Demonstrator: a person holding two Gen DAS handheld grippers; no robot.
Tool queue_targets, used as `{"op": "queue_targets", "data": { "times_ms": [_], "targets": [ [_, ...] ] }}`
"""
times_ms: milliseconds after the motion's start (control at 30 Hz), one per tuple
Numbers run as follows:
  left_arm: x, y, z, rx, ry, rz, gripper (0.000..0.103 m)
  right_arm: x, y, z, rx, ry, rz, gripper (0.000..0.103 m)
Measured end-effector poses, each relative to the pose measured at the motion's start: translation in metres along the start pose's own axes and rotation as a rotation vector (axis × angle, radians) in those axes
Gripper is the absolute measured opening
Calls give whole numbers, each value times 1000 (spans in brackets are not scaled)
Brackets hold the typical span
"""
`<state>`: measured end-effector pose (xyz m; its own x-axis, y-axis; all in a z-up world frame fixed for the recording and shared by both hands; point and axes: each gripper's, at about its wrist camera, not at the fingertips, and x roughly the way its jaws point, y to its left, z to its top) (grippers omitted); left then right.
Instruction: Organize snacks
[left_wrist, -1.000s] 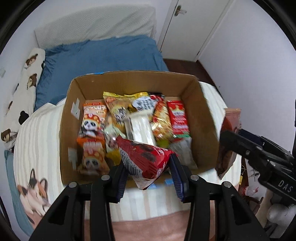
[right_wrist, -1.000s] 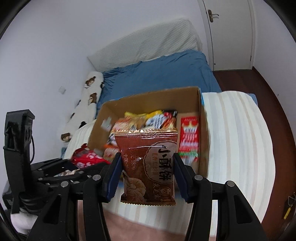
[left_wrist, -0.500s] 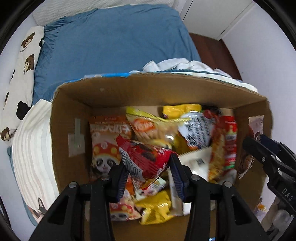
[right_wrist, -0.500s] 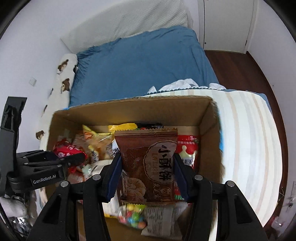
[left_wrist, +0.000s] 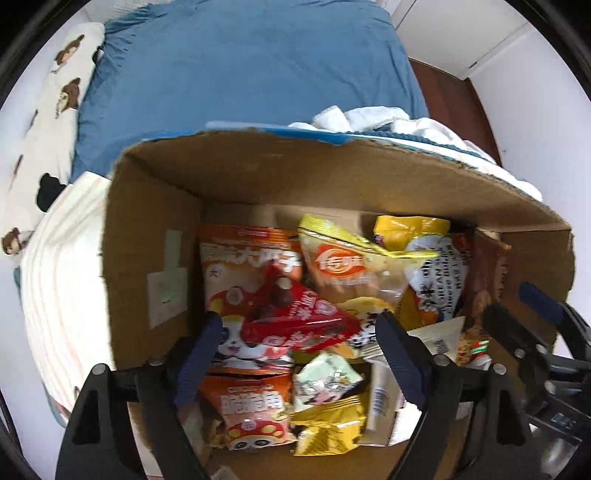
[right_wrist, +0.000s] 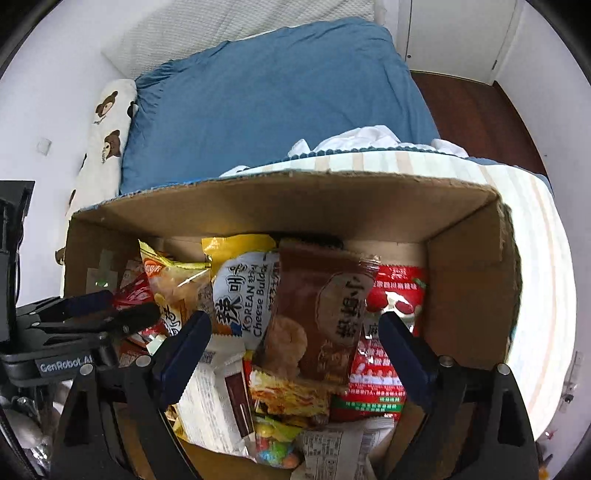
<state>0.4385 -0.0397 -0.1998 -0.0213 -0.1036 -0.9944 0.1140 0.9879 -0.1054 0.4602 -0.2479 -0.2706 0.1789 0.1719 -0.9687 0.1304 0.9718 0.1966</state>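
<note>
**Both grippers letting go over the snack box**

Starting on your left: the left gripper (left_wrist: 299, 339) points down into the cardboard box (left_wrist: 332, 173), and its jaws are opening. The red triangular snack packet (left_wrist: 295, 314) sits between the blue pads, but neither pad presses on it, so it's loose, lying on top of the orange panda-print bag (left_wrist: 243, 273) in the left part of the box. Right next to it there's a yellow-edged chip bag (left_wrist: 347, 266), with a small gold packet (left_wrist: 328, 428) lower down in the pile.

Moving right, your right gripper (right_wrist: 295, 343) is over the right half of the same box (right_wrist: 469, 288), jaws opening too. The brown biscuit packet (right_wrist: 321, 314) is between its pads with gaps on both sides, so nothing is clamped. It rests tilted on the heap, leaning over the white Korean cheese snack bag (right_wrist: 243, 295) on its left and the red packet (right_wrist: 391, 295) on its right.

The box sits on a striped blanket (right_wrist: 532, 258), with a blue bedsheet (right_wrist: 277, 110) behind it.
</note>
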Motion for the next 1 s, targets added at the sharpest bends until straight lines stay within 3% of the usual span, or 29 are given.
{"op": "queue_targets", "data": {
  "times_ms": [200,633,1000],
  "targets": [
    [-17,2,-12,-2,-45,25,85,-21,4,-17,-17,-15,-16,95],
    [-58,-9,-70,39,-175,77,85,-52,-8,-66,26,-61,-54,100],
    [-129,-18,-161,56,-444,96,85,-125,1,-141,-24,-258,-58,100]
  ]
}}
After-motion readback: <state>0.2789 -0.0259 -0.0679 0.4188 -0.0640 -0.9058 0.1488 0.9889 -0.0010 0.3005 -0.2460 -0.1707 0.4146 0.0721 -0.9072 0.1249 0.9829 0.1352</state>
